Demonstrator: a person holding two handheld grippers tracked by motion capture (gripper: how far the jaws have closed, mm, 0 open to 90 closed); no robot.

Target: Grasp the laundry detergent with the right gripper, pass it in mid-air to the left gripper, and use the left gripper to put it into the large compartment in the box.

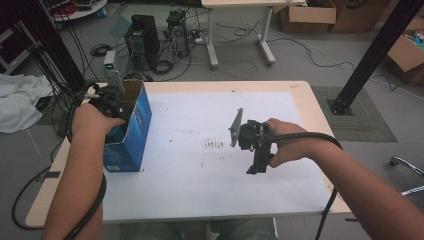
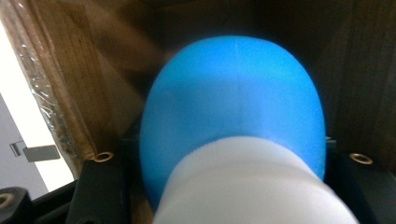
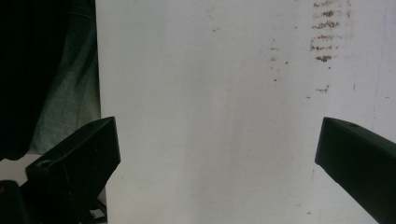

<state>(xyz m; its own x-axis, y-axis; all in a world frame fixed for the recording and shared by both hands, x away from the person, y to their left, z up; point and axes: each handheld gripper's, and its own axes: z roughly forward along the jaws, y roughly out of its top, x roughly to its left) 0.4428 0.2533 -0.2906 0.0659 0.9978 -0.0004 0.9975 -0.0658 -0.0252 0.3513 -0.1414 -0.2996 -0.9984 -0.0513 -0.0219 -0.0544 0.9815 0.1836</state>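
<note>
A blue cardboard box [image 1: 132,132] stands open-topped at the table's left edge. My left gripper [image 1: 114,106] reaches down into it. In the left gripper view its black jaws press on both sides of a rounded blue object with a white lower part [image 2: 233,102], with the box's brown inner walls [image 2: 70,93] around it. My right gripper [image 1: 256,167] hovers over the white sheet [image 1: 190,175] right of the middle, tips pointing toward the person. Its jaws [image 3: 217,154] stand wide apart with only bare sheet between them.
Faint brown stains [image 1: 215,144] mark the middle of the sheet. On the floor behind the table stand computer towers [image 1: 142,40] with cables, and cardboard boxes [image 1: 307,15]. A black post [image 1: 370,60] rises at the right. A white cloth [image 1: 17,100] lies left.
</note>
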